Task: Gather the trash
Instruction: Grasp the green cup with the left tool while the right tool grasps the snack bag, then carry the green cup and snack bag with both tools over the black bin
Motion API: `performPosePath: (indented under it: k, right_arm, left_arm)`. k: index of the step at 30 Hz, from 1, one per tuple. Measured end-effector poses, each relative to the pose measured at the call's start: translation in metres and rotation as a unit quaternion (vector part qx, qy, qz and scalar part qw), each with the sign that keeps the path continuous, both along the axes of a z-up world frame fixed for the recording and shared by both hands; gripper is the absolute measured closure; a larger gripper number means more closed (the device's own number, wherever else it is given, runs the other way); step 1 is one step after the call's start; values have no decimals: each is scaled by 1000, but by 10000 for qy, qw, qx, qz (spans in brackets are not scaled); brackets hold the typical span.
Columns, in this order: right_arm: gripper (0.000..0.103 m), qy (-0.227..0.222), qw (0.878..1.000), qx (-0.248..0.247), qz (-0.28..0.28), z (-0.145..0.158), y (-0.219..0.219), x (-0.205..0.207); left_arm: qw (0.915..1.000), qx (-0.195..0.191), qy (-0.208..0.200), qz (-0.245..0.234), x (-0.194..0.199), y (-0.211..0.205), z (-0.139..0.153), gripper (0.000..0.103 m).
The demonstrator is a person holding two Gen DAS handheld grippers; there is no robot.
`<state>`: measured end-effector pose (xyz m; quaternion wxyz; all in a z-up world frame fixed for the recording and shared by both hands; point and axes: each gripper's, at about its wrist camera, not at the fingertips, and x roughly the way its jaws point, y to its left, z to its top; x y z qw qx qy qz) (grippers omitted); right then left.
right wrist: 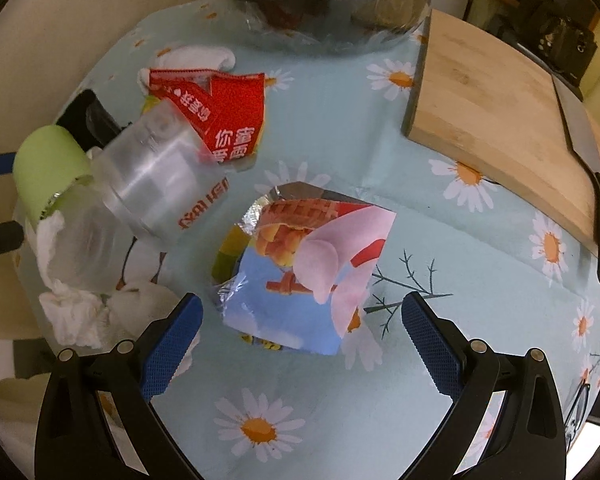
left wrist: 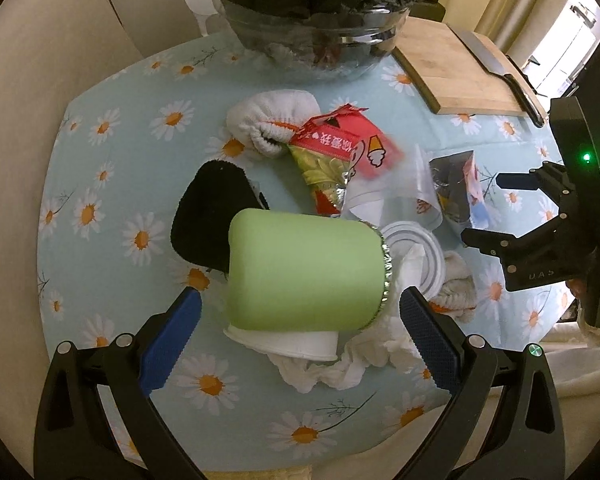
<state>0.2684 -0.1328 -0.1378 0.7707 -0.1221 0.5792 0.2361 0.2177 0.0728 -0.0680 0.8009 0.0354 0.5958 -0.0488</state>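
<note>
Plainly, most of the job remains: some rubbish shows through the lined bin [left wrist: 312, 36] at the far edge, yet a heap still litters the worktop [left wrist: 100, 184]. Left are a green cup [left wrist: 304, 268], a red wrapper [left wrist: 340, 140], a clear cup [right wrist: 156, 176], tissues [right wrist: 72, 312] and a snack bag [right wrist: 300, 268]. The left gripper [left wrist: 300, 336] is spread wide and holds nothing, the green cup lying on its side between and just ahead of its fingers. The right gripper [right wrist: 300, 336] is likewise agape and empty, with the snack bag just before it, its near corner between the fingers.
</note>
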Motion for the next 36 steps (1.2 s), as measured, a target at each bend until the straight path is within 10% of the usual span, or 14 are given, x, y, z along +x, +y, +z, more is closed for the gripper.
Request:
performPosePath:
  k: [18, 22, 36]
  right_arm:
    - [9, 129, 9997, -187, 76, -22, 5, 8]
    - [37, -64, 9996, -275, 30, -16, 3, 7]
    - [39, -97, 9996, 157, -207, 12, -28, 1]
  left_arm:
    - [9997, 130, 163, -131, 17, -10, -12, 13]
    - [9997, 217, 110, -103, 16, -10, -9, 15]
    - [9987, 358, -58, -358, -3, -16, 6, 15]
